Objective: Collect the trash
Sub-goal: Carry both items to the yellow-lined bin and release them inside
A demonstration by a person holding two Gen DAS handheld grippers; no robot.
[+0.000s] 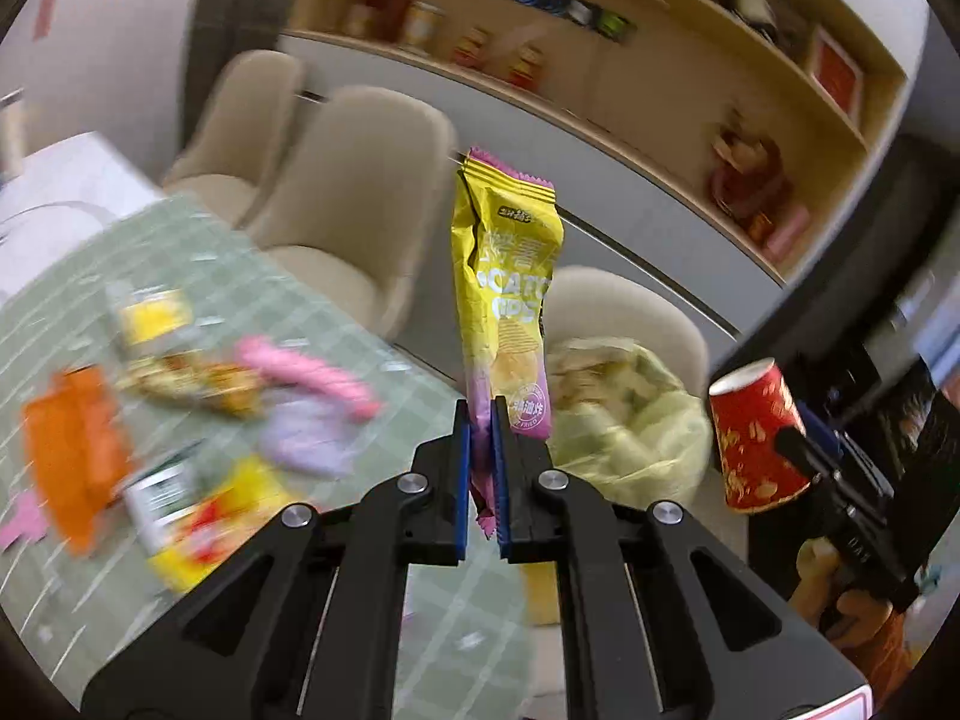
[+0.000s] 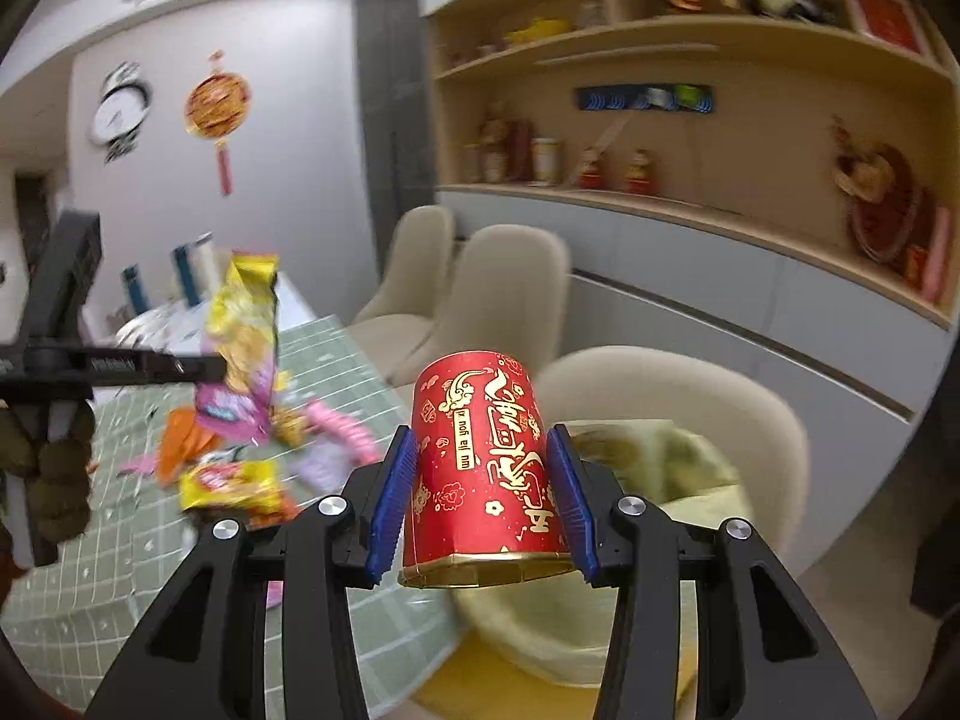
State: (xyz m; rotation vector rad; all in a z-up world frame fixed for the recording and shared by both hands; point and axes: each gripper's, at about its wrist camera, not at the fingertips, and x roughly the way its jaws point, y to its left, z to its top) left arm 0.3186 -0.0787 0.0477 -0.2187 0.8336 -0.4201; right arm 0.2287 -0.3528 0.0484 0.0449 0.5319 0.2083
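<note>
Both hands are loaded: the left gripper (image 1: 482,468) is clamped on a yellow chip bag (image 1: 507,294) that stands long-axis up out of the jaws, and the right gripper (image 2: 483,492) squeezes a red paper cup (image 2: 480,462) sideways. The yellow-green trash bag (image 1: 630,420) sits just past and below both jaws, looking nearer the right one.

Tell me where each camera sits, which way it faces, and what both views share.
Left wrist: sits behind the left gripper, looking along its fingers, which pinch a yellow chip bag, across the green checked tablecloth toward the chairs and shelves; the right gripper and its hand show at the right edge.
Right wrist: sits behind the right gripper, which clamps a red paper cup, facing the same shelves; the left gripper shows at the left.
Shared: both grippers, chip bag, cup, yellow-green trash bag.
</note>
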